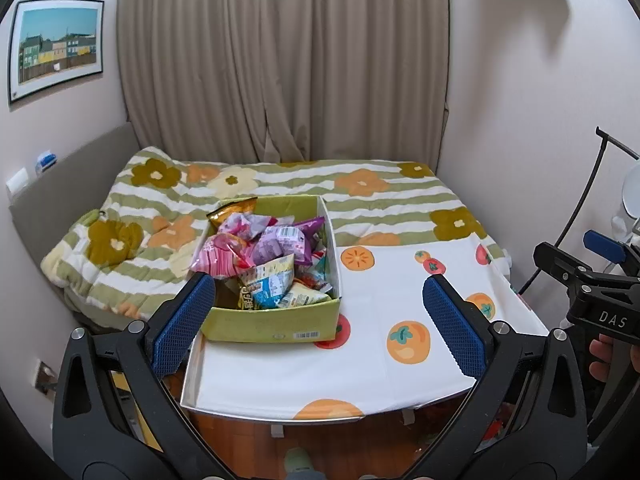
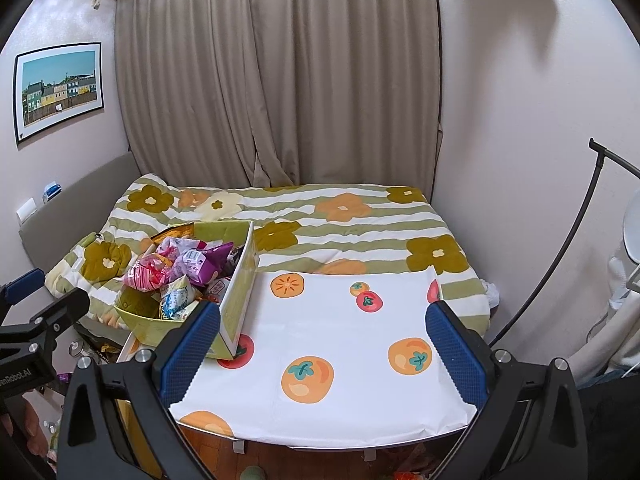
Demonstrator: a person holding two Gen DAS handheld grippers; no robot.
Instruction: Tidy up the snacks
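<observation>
A green box (image 1: 272,322) (image 2: 236,304) full of snack packets (image 1: 260,256) (image 2: 184,272) stands on the left part of a white table (image 1: 380,360) (image 2: 340,340) printed with oranges and tomatoes. My left gripper (image 1: 316,320) is open and empty, held in front of and above the table, with its left pad near the box's front left corner. My right gripper (image 2: 324,352) is open and empty over the table, to the right of the box. The right gripper's body also shows at the right edge of the left wrist view (image 1: 592,292).
A bed with a green-striped flower blanket (image 1: 280,184) (image 2: 320,216) lies behind the table, with beige curtains (image 1: 280,60) beyond. A black lamp stand (image 2: 560,248) leans at the right wall. Wooden floor (image 1: 320,436) shows below the table's front edge.
</observation>
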